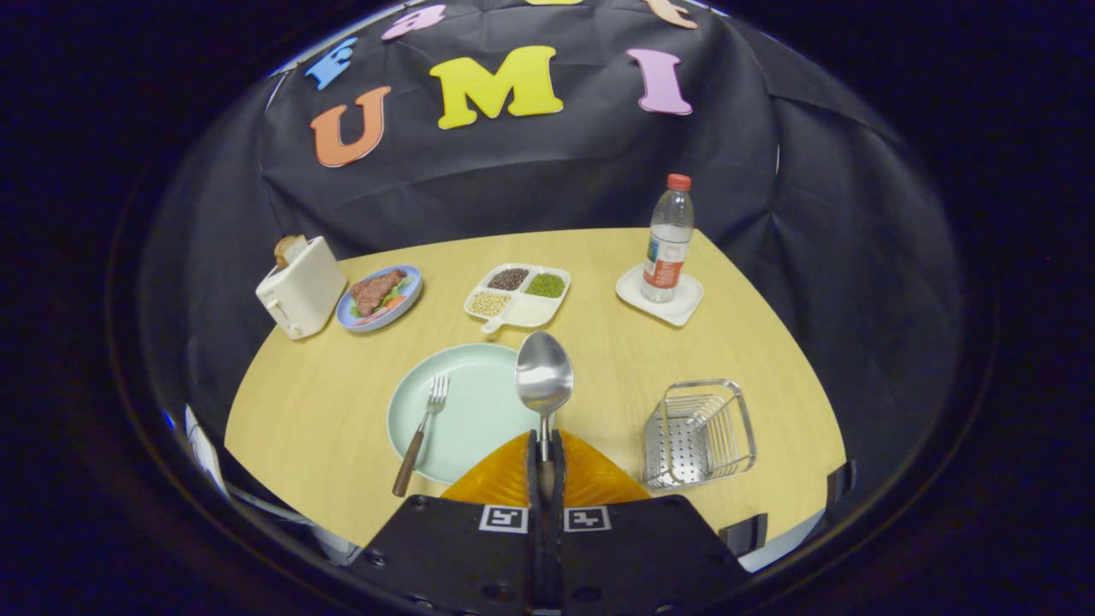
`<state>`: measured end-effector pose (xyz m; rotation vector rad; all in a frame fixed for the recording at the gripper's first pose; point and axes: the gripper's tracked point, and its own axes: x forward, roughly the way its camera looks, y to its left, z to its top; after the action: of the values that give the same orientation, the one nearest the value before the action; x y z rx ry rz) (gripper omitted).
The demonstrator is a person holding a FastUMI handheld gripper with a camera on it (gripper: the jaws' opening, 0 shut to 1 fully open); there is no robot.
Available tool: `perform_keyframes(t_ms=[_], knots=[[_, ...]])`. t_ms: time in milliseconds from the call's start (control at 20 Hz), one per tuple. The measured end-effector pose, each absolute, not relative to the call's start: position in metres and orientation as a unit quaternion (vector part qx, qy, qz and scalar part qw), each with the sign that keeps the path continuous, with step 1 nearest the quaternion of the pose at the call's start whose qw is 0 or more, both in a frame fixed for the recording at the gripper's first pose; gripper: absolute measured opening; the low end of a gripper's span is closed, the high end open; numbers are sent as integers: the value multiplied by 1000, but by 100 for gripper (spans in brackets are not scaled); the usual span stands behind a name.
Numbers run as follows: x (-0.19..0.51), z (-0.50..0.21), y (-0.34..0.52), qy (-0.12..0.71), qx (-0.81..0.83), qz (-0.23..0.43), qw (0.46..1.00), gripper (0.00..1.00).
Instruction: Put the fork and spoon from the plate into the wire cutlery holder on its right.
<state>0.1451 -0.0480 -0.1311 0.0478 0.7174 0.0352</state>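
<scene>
The tool (545,462) is clamping the spoon (544,376) by its handle between both fingers, its bowl standing up over the right edge of the pale green plate (479,411). The fork (421,432) is lying on the plate's left side, while the wire cutlery holder (700,432) is sitting on the table (316,402) to the right.

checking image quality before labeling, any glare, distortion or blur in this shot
Gripper view: fisheye bends the table edge into a curve; overhead light glares on the bowl of the spoon, which the tongs are shut on; the fork, plate and wire cutlery holder look sharp, with soft shadows.
</scene>
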Motion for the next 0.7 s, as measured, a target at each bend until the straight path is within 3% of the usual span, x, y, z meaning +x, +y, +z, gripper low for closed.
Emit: perform_keyframes(t_ms=[700], knots=[[139,-152,-147,381,57,-35,922,1]])
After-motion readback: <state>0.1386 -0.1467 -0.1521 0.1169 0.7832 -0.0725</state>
